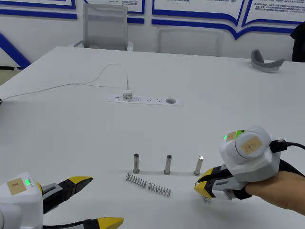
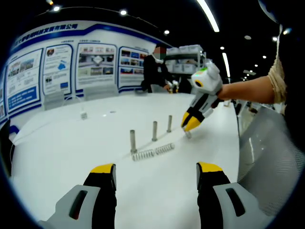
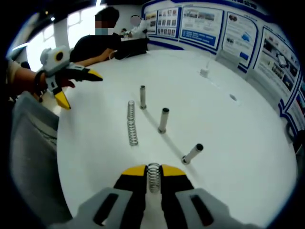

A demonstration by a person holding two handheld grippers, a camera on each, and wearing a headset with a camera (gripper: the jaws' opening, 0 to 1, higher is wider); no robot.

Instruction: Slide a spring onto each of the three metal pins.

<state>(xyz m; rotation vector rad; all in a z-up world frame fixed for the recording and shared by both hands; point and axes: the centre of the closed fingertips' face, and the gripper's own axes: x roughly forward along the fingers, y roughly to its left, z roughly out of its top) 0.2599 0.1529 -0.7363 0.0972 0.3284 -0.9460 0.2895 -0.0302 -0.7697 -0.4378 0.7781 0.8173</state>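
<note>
**Right tongs** (image 1: 205, 189): jaws drawn narrow, gripping the held spring (image 3: 153, 177), which stands between the yellow tips in the right gripper view. They sit low over the bench (image 1: 71, 138), at its 4 o'clock in the head view.

**Left tongs** (image 1: 97, 201): jaws wide apart with nothing between them, at 7 o'clock of the bench, well apart from the pins.

**Pins**: three stand upright in a row.
- The right pin (image 1: 198, 165) is just beside the right tongs, at 12 o'clock of the tips.
- The middle pin (image 1: 167, 164) and left pin (image 1: 136, 163) lie towards 10 o'clock.
- All three are bare.

**Loose springs**: two lie flat, nearly end to end.
- The first loose spring (image 1: 136, 180) is at 6 o'clock of the left pin.
- The second loose spring (image 1: 159, 190) is at 7 o'clock of the middle pin, between the two tongs.

**Beyond**
- A power strip (image 1: 143, 99) lies at 12 o'clock of the pins, with a white cable (image 1: 71, 86) trailing towards 9 o'clock.
- A grey band (image 1: 267, 61) lies at 2 o'clock.
- A chair (image 1: 106, 26) stands past the far edge.
</note>
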